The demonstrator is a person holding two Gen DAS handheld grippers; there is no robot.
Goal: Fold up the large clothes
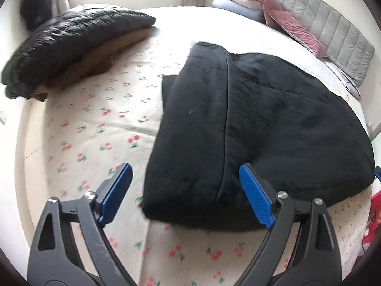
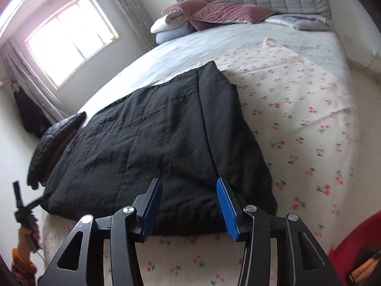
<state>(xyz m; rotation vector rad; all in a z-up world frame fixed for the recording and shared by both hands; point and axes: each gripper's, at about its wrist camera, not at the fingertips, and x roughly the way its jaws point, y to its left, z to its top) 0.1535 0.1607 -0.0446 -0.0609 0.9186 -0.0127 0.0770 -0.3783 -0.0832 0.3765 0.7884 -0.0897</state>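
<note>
A: Black quilted garment (image 1: 262, 124) lies folded flat on the bed, on a cherry-print sheet (image 1: 100, 128). Near edge sits close to the bed's foot.

B: Left tool (image 1: 185, 190)?

A: Jaws wide apart, nothing pinched. Its right pad (image 1: 253, 194) overlaps the garment's near edge in the left wrist view, its left pad is over bare sheet. Whether the right pad touches fabric, I cannot tell.

B: Right tool (image 2: 190, 205)?

A: Jaws parted, about half spread. Both pads hover over the garment's near hem in the right wrist view; no cloth is clamped between them.

B: Anything else on the bed?

A: Shiny black puffer jacket (image 1: 71, 43) stacked on a brown item (image 1: 100, 57), well apart from the garment, toward the window side. At the grey padded headboard (image 1: 333, 28): 2 mauve pillows (image 2: 228, 12), plus folded white and pale blue bedding (image 1: 238, 0).

B: Person visible?

A: Only a hand (image 2: 28, 233) with an orange cuff at the lower left of the right wrist view, holding the left tool's handle. Red object (image 2: 352, 238) at the lower right corner, blurred, cannot identify.
</note>
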